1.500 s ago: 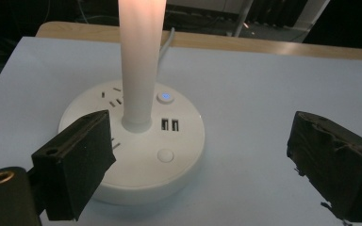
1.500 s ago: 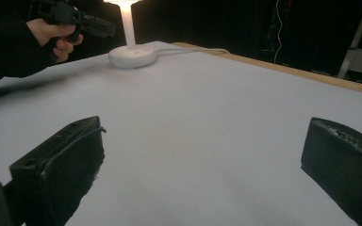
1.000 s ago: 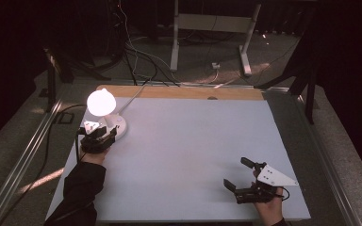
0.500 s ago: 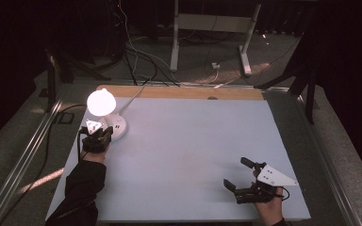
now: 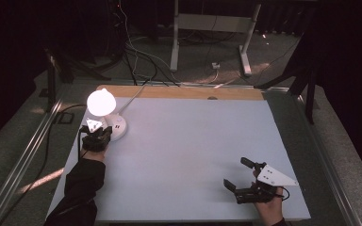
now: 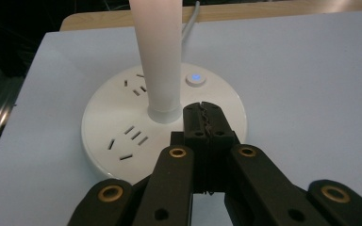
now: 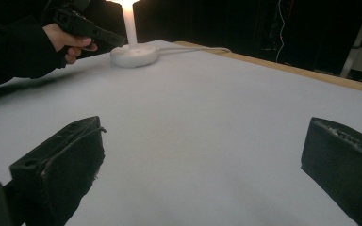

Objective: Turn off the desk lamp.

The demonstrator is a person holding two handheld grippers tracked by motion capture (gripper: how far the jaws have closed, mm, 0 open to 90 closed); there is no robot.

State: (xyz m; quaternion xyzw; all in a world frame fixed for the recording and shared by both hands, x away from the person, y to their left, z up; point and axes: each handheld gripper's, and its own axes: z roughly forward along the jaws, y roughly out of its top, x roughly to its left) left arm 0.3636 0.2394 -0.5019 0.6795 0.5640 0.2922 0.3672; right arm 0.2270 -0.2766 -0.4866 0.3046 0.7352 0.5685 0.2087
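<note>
- Here, no brand, label or readable writing appears on anything in the pictures.
- One white desk lamp (image 5: 104, 110) stands lit at the far left corner of the pale tabletop (image 5: 193, 155), its glowing shade above a round base (image 6: 122, 125).
- The left gripper view brings out what the high view is too small to tell: one small button (image 6: 195, 78) lit blue on the base, and four groups of socket slots set around the lamp's stem (image 6: 158, 56).
- The same view shows the left tool (image 6: 206, 117) with its jaws pressed together, holding nothing, their tips over the near part of the base just beside the stem; whether they touch the base I cannot tell.
- The high view shows two tools, one in each hand: the left tool at the lamp, the right tool (image 5: 238, 175) well apart at the near right of the tabletop.
- The right gripper view shows its own two jaws spread wide over bare tabletop, empty, and farther off the person's left hand (image 7: 70, 42) with its tool beside the lamp base.
- One white cord (image 7: 193, 49) runs from the base toward the tabletop's wooden far edge.
</note>
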